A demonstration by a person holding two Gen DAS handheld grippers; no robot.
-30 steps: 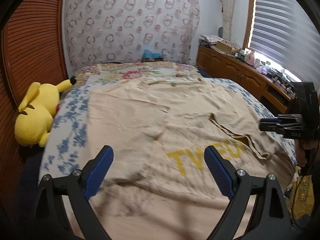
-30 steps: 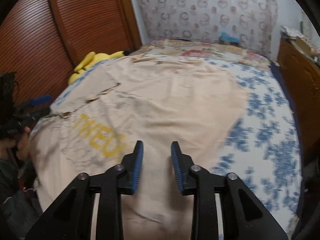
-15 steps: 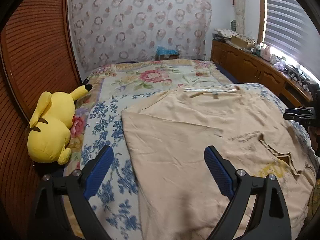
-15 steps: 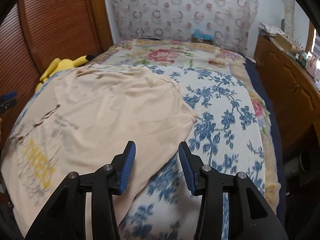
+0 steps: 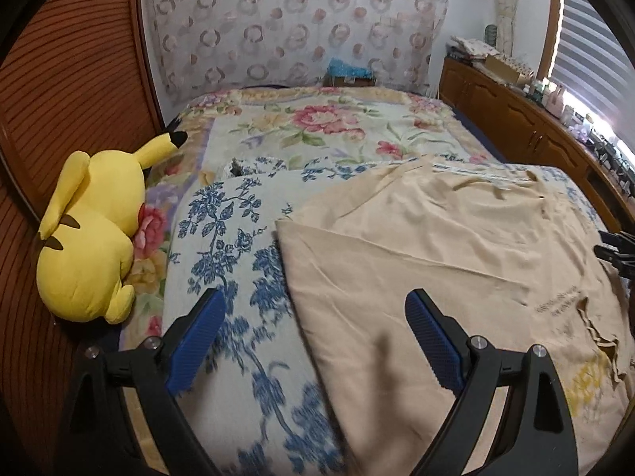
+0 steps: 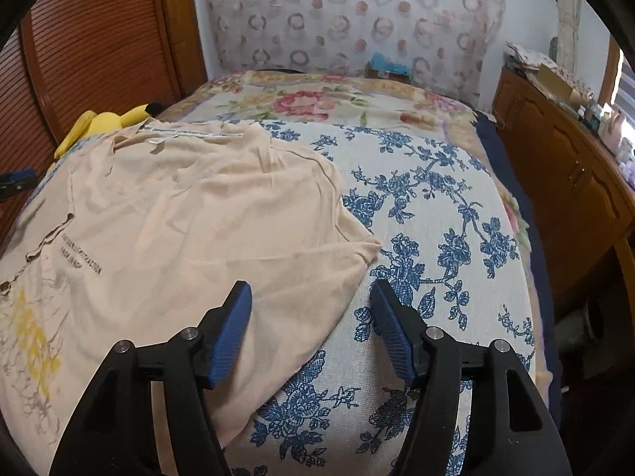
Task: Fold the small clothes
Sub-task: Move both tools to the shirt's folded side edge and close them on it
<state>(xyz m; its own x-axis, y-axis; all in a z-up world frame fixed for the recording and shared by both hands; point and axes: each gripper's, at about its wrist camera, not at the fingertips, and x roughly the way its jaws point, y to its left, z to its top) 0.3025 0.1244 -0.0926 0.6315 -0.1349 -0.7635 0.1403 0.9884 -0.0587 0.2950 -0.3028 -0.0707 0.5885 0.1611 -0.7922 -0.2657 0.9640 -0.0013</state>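
Beige shirt (image 5: pixel 436 261) spread flat on floral bed (image 5: pixel 234 246), left gripper (image 5: pixel 313 341) wide apart over its edge, empty, right gripper (image 6: pixel 309 329) opening above its sleeve, grasping nothing, yellow plush (image 5: pixel 87 234) beside

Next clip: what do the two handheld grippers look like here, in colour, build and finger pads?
Both look alike. The left gripper and the right gripper each have two matte black plastic arms that spread in a V, with round silver pins at the joints. Each finger ends in a blue pad with a fine ribbed surface. No cables, labels or sleeves show.
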